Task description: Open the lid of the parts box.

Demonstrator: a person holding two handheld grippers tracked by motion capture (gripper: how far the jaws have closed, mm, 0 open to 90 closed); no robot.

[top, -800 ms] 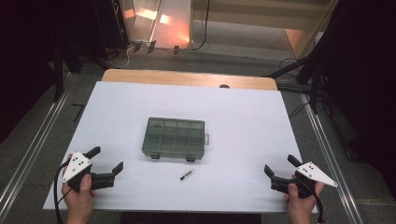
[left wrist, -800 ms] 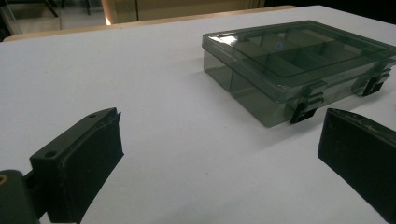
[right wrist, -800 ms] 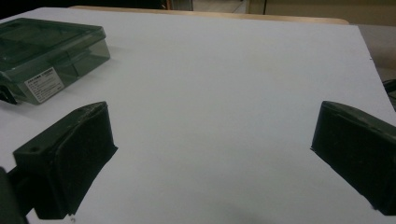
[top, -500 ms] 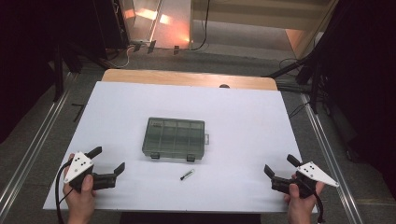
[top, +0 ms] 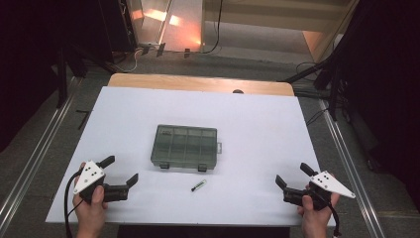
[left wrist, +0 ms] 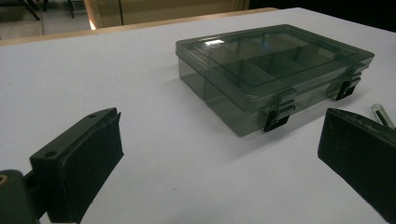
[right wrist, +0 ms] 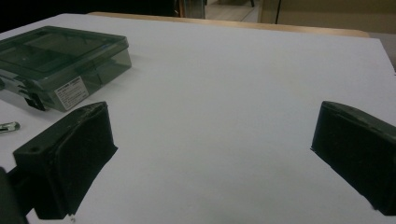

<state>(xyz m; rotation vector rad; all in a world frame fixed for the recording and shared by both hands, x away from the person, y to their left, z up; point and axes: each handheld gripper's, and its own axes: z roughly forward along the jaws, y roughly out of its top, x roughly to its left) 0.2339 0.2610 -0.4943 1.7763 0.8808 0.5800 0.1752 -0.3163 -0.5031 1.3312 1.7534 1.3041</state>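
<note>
A smoky transparent compartment box (top: 185,147) with its lid down and two front latches lies in the middle of the white table (top: 257,129). A small dark cylinder (top: 197,186) rests just in front of it. My left gripper (top: 120,170) stands open near the front left edge, nothing between its jaws; its view looks at the box (left wrist: 273,70) and the cylinder's tip (left wrist: 383,114). My right gripper (top: 292,176) is open at the front right, empty, with the box (right wrist: 56,58) and the cylinder (right wrist: 8,126) off to its left.
A wooden strip (top: 198,84) borders the table's far edge. Metal rails (top: 34,153) run along both sides of the table. Dark stands and cables sit on the floor beyond.
My left gripper has shifted slightly toward the front and to the right. The right gripper, box and cylinder have stayed put.
</note>
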